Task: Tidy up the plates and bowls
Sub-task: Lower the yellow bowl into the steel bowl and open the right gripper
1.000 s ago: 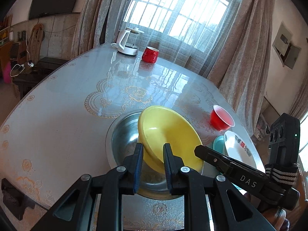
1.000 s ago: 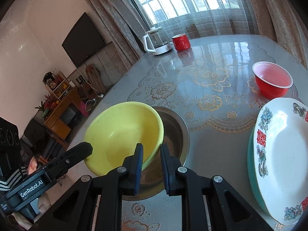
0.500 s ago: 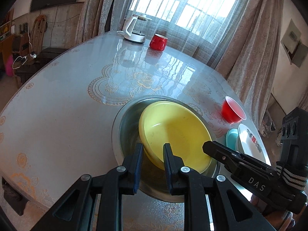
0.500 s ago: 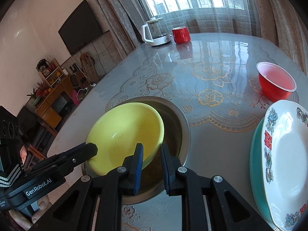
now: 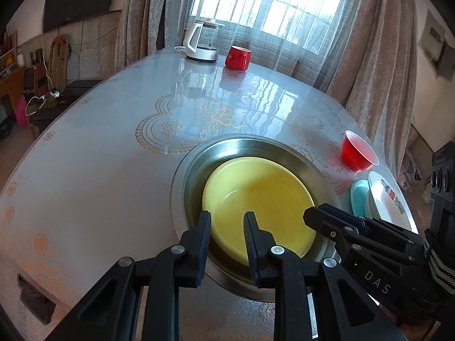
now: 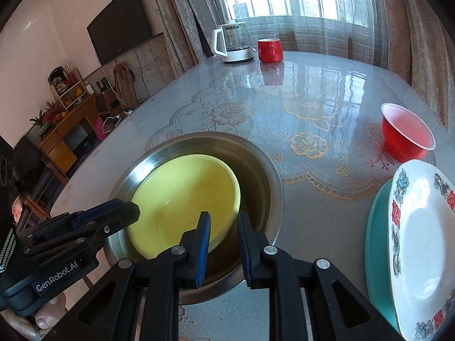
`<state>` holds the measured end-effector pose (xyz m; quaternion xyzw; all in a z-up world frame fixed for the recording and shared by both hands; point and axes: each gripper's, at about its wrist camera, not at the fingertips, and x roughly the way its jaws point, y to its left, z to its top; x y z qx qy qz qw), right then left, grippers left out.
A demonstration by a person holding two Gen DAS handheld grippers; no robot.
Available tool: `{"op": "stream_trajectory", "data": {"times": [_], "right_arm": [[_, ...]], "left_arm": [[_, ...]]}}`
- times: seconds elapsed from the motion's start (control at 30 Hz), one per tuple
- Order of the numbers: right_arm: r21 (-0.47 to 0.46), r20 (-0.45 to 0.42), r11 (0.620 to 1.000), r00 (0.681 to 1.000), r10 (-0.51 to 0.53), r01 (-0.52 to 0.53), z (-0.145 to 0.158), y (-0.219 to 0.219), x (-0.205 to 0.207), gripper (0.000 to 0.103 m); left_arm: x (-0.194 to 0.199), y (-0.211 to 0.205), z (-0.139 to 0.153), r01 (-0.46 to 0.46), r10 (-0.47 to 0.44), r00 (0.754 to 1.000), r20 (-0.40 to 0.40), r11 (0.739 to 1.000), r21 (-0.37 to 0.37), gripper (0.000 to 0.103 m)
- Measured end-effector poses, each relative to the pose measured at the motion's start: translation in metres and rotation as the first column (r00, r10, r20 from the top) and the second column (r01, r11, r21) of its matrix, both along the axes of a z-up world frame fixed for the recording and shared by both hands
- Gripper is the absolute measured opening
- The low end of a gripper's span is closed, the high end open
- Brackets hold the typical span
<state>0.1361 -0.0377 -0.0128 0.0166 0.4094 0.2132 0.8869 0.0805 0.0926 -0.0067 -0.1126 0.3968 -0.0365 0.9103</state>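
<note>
A yellow bowl (image 5: 256, 199) (image 6: 182, 196) lies inside a wide steel basin (image 5: 196, 159) (image 6: 267, 182) on the table. My left gripper (image 5: 227, 228) straddles the bowl's near-left rim with its jaws slightly apart. My right gripper (image 6: 224, 228) straddles the bowl's right rim, jaws also slightly apart. Whether the pads still touch the rim is unclear. A white patterned plate (image 6: 421, 244) (image 5: 389, 199) rests on a teal plate (image 6: 375, 244) (image 5: 359, 196) at the right. A red bowl (image 6: 405, 135) (image 5: 357, 153) stands behind them.
A white kettle (image 5: 200, 41) (image 6: 233, 42) and a red mug (image 5: 238, 57) (image 6: 270, 49) stand at the far table edge by the curtained window. The table's near edge is just below the grippers. Furniture and a TV line the left wall.
Both grippers have lowered the tilted yellow bowl into the steel basin, where it now lies flat. Both sets of jaws have opened a little around its rim.
</note>
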Motion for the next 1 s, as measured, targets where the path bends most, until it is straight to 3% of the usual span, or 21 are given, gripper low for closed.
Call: {"op": "stream_trajectory", "data": {"times": [0.43, 0.73, 1.0], "right_arm": [[-0.005, 0.006, 1.0, 1.0, 0.005, -0.005, 0.0, 0.0, 0.0, 0.02], [0.144, 0.03, 0.988, 0.998, -0.061, 0.056, 0.011, -0.025, -0.007, 0.032], [0.173, 0.068, 0.982, 0.994, -0.085, 0.072, 0.021, -0.039, -0.022, 0.036]], "left_arm": [[-0.001, -0.006, 0.0, 0.017, -0.017, 1.0, 0.008, 1.0, 0.016, 0.026], [-0.005, -0.011, 0.008, 0.003, -0.004, 0.999, 0.043, 1.0, 0.023, 0.031], [-0.01, -0.015, 0.012, 0.006, -0.008, 0.999, 0.051, 1.0, 0.027, 0.032]]}}
